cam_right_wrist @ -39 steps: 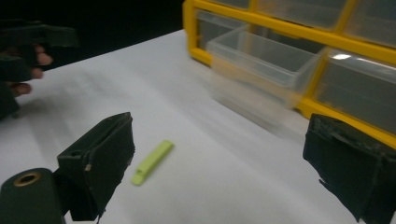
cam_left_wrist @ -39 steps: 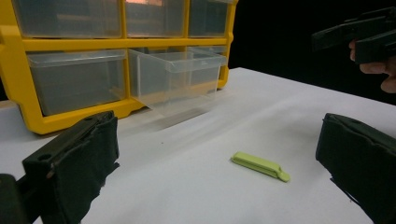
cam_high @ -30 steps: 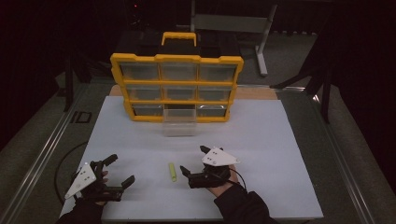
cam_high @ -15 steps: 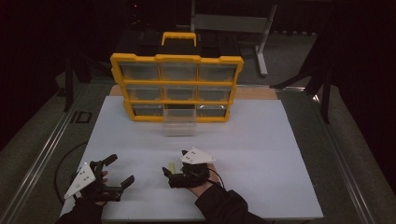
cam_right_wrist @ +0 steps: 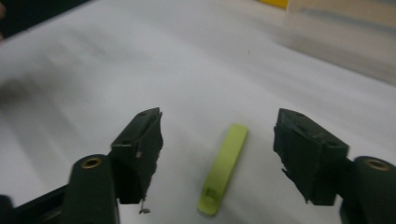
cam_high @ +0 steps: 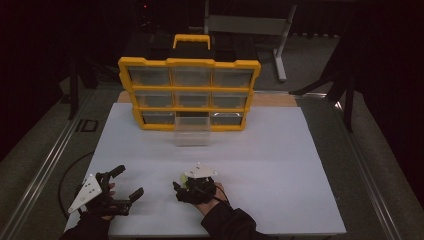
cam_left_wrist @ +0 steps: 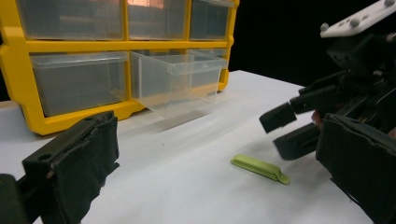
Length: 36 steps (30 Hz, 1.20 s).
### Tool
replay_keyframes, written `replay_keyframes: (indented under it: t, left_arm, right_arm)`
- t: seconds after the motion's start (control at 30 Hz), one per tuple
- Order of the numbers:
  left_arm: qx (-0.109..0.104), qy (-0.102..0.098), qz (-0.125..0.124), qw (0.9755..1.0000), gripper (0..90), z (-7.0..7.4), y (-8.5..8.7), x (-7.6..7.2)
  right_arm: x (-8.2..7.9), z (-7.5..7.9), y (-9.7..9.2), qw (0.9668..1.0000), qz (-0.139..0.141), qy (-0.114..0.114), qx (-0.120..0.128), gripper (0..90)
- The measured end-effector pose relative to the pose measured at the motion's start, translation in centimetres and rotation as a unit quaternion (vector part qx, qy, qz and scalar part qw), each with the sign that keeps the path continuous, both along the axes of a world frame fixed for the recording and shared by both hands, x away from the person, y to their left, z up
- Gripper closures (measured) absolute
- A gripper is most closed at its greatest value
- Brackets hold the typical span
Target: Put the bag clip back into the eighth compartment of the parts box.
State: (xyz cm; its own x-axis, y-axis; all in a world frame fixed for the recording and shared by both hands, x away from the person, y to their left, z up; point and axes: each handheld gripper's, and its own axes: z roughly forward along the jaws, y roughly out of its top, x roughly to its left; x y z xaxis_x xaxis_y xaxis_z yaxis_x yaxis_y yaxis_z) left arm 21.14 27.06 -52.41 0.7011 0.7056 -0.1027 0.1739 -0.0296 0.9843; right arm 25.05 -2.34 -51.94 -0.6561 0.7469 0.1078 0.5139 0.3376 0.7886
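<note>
A flat yellow-green plastic strip (cam_right_wrist: 224,168) lies on the white table (cam_high: 280,165), seen side-on in the left gripper view (cam_left_wrist: 259,168). My right gripper (cam_right_wrist: 218,135) straddles it with a jaw on each side; the jaws have just been closing, and neither pad touches the strip. From above, that gripper (cam_high: 186,192) sits low over the front middle of the table and covers the strip. My left gripper (cam_high: 129,181) rests at the front left, open, with nothing between its jaws. Its own view looks across the strip to the right gripper (cam_left_wrist: 287,130).
A yellow drawer organizer (cam_high: 190,92) with clear drawers stands at the back of the table. Its bottom middle drawer (cam_high: 192,131) is pulled out toward me (cam_left_wrist: 180,77). A cable loops off the table's left edge near the left gripper.
The right gripper slid left and sank over the strip, and its jaws narrowed around it. The left gripper has kept still.
</note>
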Motion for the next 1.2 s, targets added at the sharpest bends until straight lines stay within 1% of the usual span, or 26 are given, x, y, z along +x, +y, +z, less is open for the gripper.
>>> replay_keyframes:
  t: [0.07, 0.1, 0.17, 0.23, 0.27, 0.3, 0.33, 0.37, 0.4, 0.43, 0.47, 0.5, 0.53, 0.57, 0.6, 0.67, 0.77, 0.8, 0.87, 0.9, 0.97, 1.03, 1.07, 1.1, 1.13, 1.2]
  left_arm:
    - [0.0, 0.0, 0.0, 1.0, 0.0, 0.0, 0.0, 0.0]
    - [0.0, 0.0, 0.0, 1.0, 0.0, 0.0, 0.0, 0.0]
    - [0.0, 0.001, 0.0, 1.0, 0.0, 0.0, 0.0, 0.0]
    - [0.0, 0.001, 0.0, 1.0, 0.0, 0.0, 0.0, 0.0]
    - [0.0, 0.001, 0.0, 1.0, 0.0, 0.0, 0.0, 0.0]
    - [0.0, 0.001, 0.0, 1.0, 0.0, 0.0, 0.0, 0.0]
    - [0.0, 0.001, 0.0, 1.0, 0.0, 0.0, 0.0, 0.0]
    - [0.0, 0.001, 0.0, 1.0, 0.0, 0.0, 0.0, 0.0]
    - [0.0, 0.001, 0.0, 1.0, 0.0, 0.0, 0.0, 0.0]
    - [0.0, 0.001, -0.001, 1.0, 0.0, 0.0, 0.0, 0.0]
    - [0.0, 0.001, -0.001, 1.0, 0.0, 0.0, 0.0, 0.0]
    - [0.001, 0.001, -0.001, 1.0, 0.0, 0.0, 0.0, 0.0]
    - [0.002, 0.0, -0.001, 1.0, 0.0, 0.0, 0.0, 0.0]
    - [0.002, 0.0, 0.0, 1.0, 0.0, 0.0, 0.0, 0.0]
    - [0.002, 0.0, 0.0, 1.0, 0.0, 0.0, 0.0, 0.0]
    - [0.002, 0.0, 0.001, 1.0, 0.0, 0.0, 0.1, 0.0]
    - [0.003, 0.0, 0.0, 1.0, 0.0, 0.0, 0.0, 0.0]
    - [0.003, 0.0, 0.0, 1.0, 0.0, 0.0, 0.0, 0.0]
    - [0.003, 0.0, 0.0, 1.0, 0.0, 0.0, 0.0, 0.0]
    - [0.003, 0.0, 0.0, 1.0, 0.0, 0.0, 0.0, 0.0]
    - [0.004, 0.001, 0.001, 1.0, 0.0, 0.0, 0.0, 0.0]
    - [0.004, 0.001, 0.0, 1.0, 0.0, 0.0, -0.1, 0.0]
    - [0.004, 0.001, 0.0, 1.0, 0.0, 0.0, -0.1, 0.0]
    - [0.005, 0.001, -0.001, 1.0, 0.0, 0.0, -0.1, 0.0]
    - [0.005, 0.001, -0.001, 1.0, 0.0, 0.0, -0.1, 0.0]
    - [0.004, 0.002, 0.0, 1.0, 0.0, -0.1, 0.0, 0.0]
  right_arm:
    - [0.0, -0.2, 0.0, 1.0, -0.004, 0.003, -0.003, 35.4]
    - [0.1, -0.3, 0.1, 0.9999, -0.008, 0.009, -0.003, 38.8]
    - [0.2, -0.6, 0.1, 0.9998, -0.011, 0.014, -0.009, 41.4]
    - [0.4, -0.9, 0.2, 0.9996, -0.011, 0.027, -0.005, 43.1]
    - [0.5, -1.0, 0.2, 0.9993, -0.016, 0.034, -0.003, 44.3]
    - [0.6, -1.2, 0.4, 0.9987, -0.018, 0.047, -0.005, 47.4]
    - [0.7, -1.3, 0.5, 0.9987, -0.018, 0.048, -0.008, 48.4]
    - [0.7, -1.4, 0.6, 0.9985, -0.022, 0.047, -0.014, 50.5]
    - [0.7, -1.4, 0.6, 0.9985, -0.022, 0.047, -0.014, 50.5]
    - [0.7, -1.5, 0.9, 0.9984, -0.024, 0.046, -0.023, 53.4]
    - [0.7, -1.5, 1.0, 0.9982, -0.027, 0.043, -0.03, 54.5]
    - [0.7, -1.5, 1.0, 0.9982, -0.027, 0.043, -0.03, 54.5]
    - [0.7, -1.6, 1.1, 0.9981, -0.027, 0.042, -0.035, 54.8]
    - [0.7, -1.9, 1.3, 0.9977, -0.028, 0.041, -0.046, 56.4]
    - [0.7, -1.9, 1.3, 0.9977, -0.028, 0.041, -0.046, 56.4]
    - [0.7, -2.3, 1.4, 0.997, -0.027, 0.044, -0.056, 59.4]
    - [0.7, -2.4, 1.4, 0.9971, -0.025, 0.04, -0.06, 60.6]
    - [0.8, -2.3, 1.3, 0.9969, -0.027, 0.043, -0.061, 63.2]
    - [0.8, -2.3, 1.3, 0.9968, -0.027, 0.042, -0.062, 64.3]
    - [0.8, -2.3, 1.4, 0.9965, -0.024, 0.034, -0.073, 66.5]
    - [0.7, -2.3, 1.4, 0.9963, -0.024, 0.03, -0.076, 67.4]
    - [0.5, -2.3, 1.6, 0.9956, -0.014, 0.021, -0.09, 70.7]
    - [0.5, -2.3, 1.6, 0.9956, -0.014, 0.021, -0.09, 70.7]
    - [0.5, -2.3, 1.7, 0.9952, -0.009, 0.019, -0.096, 73.5]
    - [0.4, -2.2, 1.9, 0.9947, 0.002, 0.014, -0.102, 77.3]
    - [0.4, -2.2, 1.9, 0.9945, 0.003, 0.017, -0.103, 77.6]
